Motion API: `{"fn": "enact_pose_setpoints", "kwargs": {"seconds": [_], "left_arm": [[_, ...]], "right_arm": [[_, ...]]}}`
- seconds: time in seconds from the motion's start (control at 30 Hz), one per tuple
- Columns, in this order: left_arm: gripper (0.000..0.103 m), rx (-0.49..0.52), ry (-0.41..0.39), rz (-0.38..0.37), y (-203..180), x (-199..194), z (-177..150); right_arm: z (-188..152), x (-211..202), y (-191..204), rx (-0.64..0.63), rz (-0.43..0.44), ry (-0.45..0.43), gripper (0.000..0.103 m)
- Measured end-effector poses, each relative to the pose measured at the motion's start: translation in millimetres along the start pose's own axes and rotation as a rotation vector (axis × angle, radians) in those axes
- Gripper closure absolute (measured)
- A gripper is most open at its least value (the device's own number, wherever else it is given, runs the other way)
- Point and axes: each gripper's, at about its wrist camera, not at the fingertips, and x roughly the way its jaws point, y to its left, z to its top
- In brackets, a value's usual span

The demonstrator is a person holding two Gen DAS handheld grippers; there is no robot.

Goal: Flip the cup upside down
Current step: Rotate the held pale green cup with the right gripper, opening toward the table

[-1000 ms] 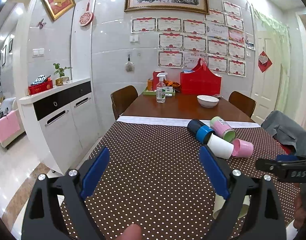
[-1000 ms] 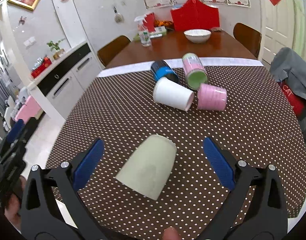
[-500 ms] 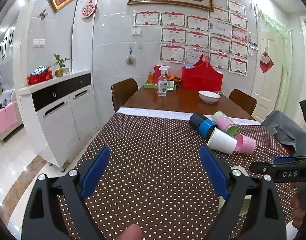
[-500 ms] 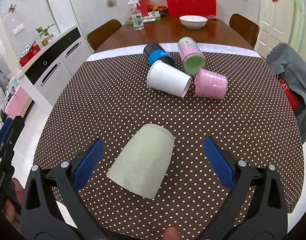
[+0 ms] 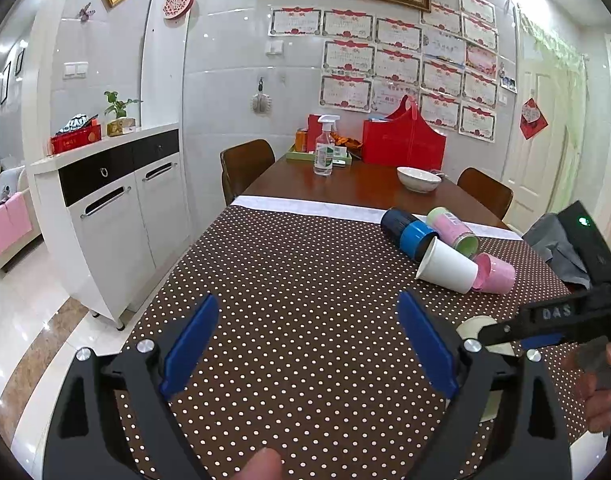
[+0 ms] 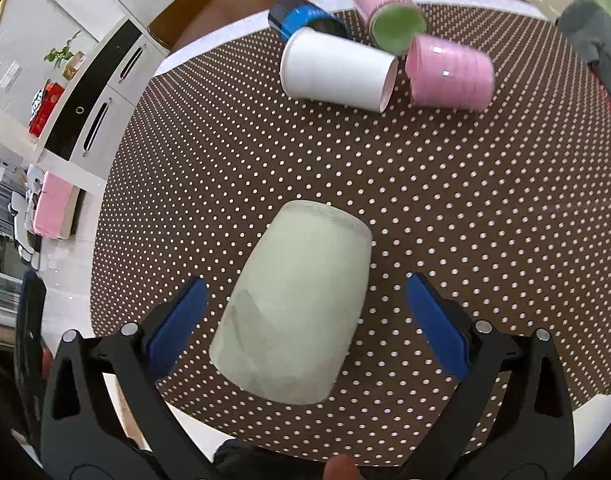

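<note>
pale cup (image 5: pixel 475 326) mostly hidden behind right gripper (image 5: pixel 545 320)

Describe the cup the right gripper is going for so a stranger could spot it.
On the brown polka-dot tablecloth, look nearest the table edge, between the right gripper's open blue fingers. The pale green cup lies alone there, apart from the four clustered cups farther back.

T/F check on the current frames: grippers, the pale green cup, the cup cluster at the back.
1. The right gripper is open, its blue pads either side of the pale green cup. True.
2. The left gripper grips the white paper cup. False: it is open over bare polka-dot tablecloth.
3. The white paper cup stands upright. False: it lies on its side.
4. The pink ribbed cup lies beside the white paper cup's mouth. True.
5. The white bowl sits on the tablecloth. False: it sits on bare wood beyond it.
</note>
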Motion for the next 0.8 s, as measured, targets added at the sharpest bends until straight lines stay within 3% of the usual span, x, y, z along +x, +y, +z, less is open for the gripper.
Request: {"fn": "enact_pose_setpoints", "kwargs": {"seconds": [0.17,0.27,0.4,0.57,0.8], "left_arm": [[0.013,-0.006,0.017,-0.016,0.9,4.5,-3.1],[0.013,-0.005,0.024,-0.017,1.6,6.3,-5.6],[0.013,-0.004,0.036,-0.023,0.7,9.8,-8.5],[0.013,0.004,0.042,-0.031,-3.1,10.5,-10.0],[0.013,0.003,0.046,-0.032,-5.2,10.2,-9.9]], "right_arm": [[10.3,24.1,-2.5,0.061,0.004,0.103,0.008],[12.3,36.7,-5.7,0.093,-0.001,0.154,0.02],[16.5,45.2,-0.6,0.085,0.003,0.19,0.025],[21.3,47.1,10.2,0.033,-0.019,0.199,0.026],[18.2,27.2,-16.0,0.08,0.068,0.134,0.027]]}}
